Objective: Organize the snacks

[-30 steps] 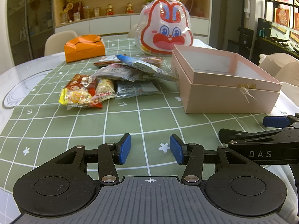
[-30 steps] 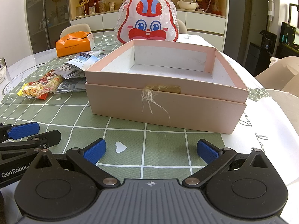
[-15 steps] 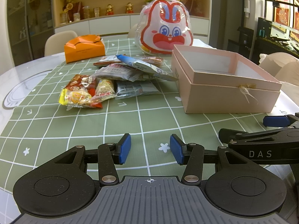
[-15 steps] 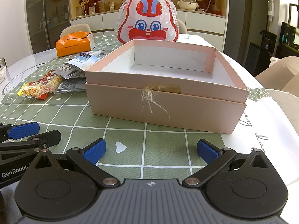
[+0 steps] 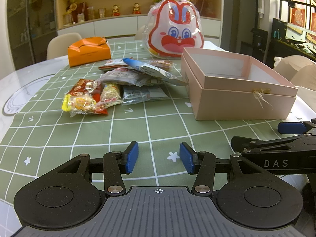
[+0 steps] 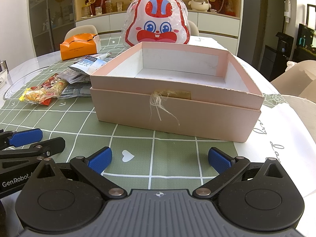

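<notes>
A pile of snack packets lies on the green checked tablecloth, left of an open, empty pink box. The pile also shows in the right wrist view, as does the box. My left gripper is open and empty, low over the cloth, well short of the packets. My right gripper is open wider and empty, in front of the box's near wall. Each gripper shows at the edge of the other's view.
A rabbit-faced bag stands behind the box. An orange box sits at the far left of the cloth. Chairs stand around the round white table. A cabinet wall is behind.
</notes>
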Demonstrator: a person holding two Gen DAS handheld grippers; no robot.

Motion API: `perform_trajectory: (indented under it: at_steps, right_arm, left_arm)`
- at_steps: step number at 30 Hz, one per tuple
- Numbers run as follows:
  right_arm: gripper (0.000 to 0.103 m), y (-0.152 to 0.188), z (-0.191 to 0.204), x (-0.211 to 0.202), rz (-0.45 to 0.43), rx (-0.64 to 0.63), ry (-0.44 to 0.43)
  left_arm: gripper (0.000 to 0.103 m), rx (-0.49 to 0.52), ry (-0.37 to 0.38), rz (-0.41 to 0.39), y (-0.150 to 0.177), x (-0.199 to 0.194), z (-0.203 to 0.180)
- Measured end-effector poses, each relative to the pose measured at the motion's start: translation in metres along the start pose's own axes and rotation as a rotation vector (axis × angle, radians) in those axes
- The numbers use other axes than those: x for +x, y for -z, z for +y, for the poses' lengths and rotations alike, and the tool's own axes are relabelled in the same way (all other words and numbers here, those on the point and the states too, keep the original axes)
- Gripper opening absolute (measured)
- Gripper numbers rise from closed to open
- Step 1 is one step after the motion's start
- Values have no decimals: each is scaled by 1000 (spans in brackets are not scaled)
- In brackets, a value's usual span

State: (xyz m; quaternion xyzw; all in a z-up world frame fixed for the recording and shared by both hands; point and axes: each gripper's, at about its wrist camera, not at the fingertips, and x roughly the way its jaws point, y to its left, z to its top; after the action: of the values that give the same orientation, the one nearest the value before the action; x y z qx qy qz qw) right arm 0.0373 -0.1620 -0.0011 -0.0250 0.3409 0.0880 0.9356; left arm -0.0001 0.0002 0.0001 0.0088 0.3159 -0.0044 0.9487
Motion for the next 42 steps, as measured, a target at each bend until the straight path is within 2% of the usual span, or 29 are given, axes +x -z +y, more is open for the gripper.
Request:
perform_trajectory:
  at_steps: [6,8,11,13,14,16,17,19,20,23,25,27,30,32,35,37,39,42]
  right_arm:
    - [103,0,1,-1,2,-2,-2]
    - [103,-6,2,1,54,-19,-22]
    - [103,-17,8,4,149,-8,-11]
    - [103,-22,11,6,187,13,13]
    - [103,-23,12,7,201,22,24]
    - [103,-29,16,10,250,32,33]
    - [103,-34,20,13,287,20,21]
    - [95,-46,38,13,341,-31,-26]
    - [89,-54,50,9,326,-56,-49]
    - [89,-85,89,-7,244,-77,-160]
    - [89,-109,104,-5,230,-45,-189]
    - [89,-135,113,8,239,5,-191]
    - [89,-176,116,40,262,92,-136]
    - [89,-196,117,58,244,86,-93]
    - [89,-228,114,98,258,123,-48]
    - [89,-245,112,129,299,191,-81]
    - [89,-257,122,163,310,217,-115]
    - [89,-263,155,207,311,160,-104]
  left_arm:
    - [53,-2,11,4,-2,0,3]
    - [51,19,51,31,-7,-1,7]
    - [45,7,216,127,-23,6,26]
    - [42,-41,277,209,-34,10,41]
    - [42,-79,283,259,-44,14,54]
    - [41,-133,227,299,-62,19,75]
    - [38,-144,212,297,-70,20,84]
    - [38,-144,231,257,-89,23,108]
    - [38,-133,248,241,-101,25,122]
    - [37,-159,248,229,-131,37,158]
    - [36,-194,270,225,-150,51,180]
    - [36,-231,314,229,-174,75,200]
    - [37,-265,299,253,-208,123,215]
    - [37,-293,293,279,-224,161,221]
    - [37,-335,354,313,-232,199,233]
    - [37,-376,384,323,-226,201,242]
    - [37,-394,380,346,-212,196,255]
    - [37,-313,337,321,-198,185,271]
